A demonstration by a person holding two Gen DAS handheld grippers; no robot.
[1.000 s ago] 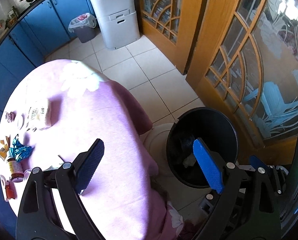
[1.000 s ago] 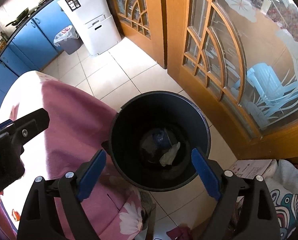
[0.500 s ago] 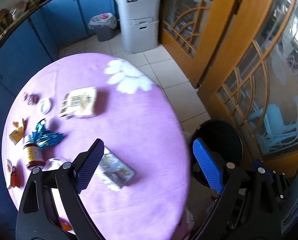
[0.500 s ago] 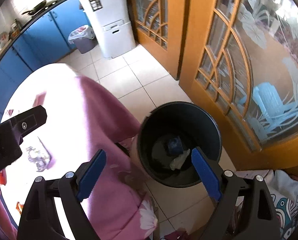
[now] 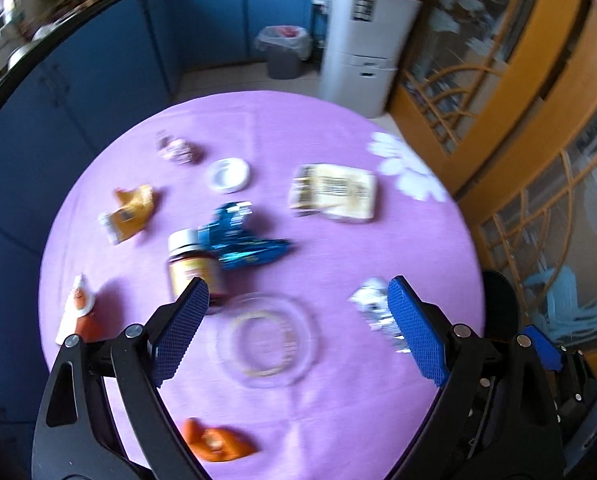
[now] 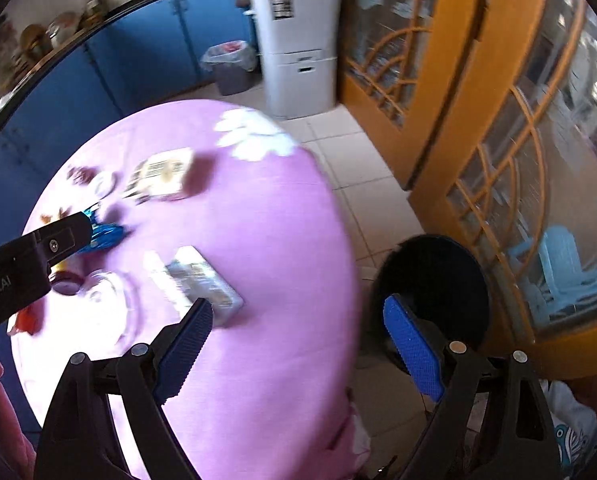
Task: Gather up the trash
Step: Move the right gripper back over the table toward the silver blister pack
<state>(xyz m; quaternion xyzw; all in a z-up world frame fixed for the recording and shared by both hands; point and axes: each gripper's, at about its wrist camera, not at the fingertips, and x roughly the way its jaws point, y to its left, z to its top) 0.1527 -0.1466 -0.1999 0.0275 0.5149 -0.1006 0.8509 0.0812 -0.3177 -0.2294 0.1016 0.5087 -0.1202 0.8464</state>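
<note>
Both views have swung from the black bin point(image 6: 438, 300) back to the round worktop point(image 5: 338, 128); the left tongs point(image 5: 294, 328) and right tongs point(image 6: 298, 340) are wide open and empty. Wrappers remain: a silver packet point(image 5: 372, 308) beside the left tongs' right finger, a blue foil wrapper point(image 5: 242, 244) ahead. Another pickup probably follows.

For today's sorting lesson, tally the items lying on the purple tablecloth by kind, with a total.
Wrappers and packets: 7 (blue foil, yellow, silver, cream pack, dark crumpled, two orange)
Bottles: 1 (brown bottle)
Lids: 1 (white lid)
Glass dishes: 1 (clear dish)
Total: 10
</note>
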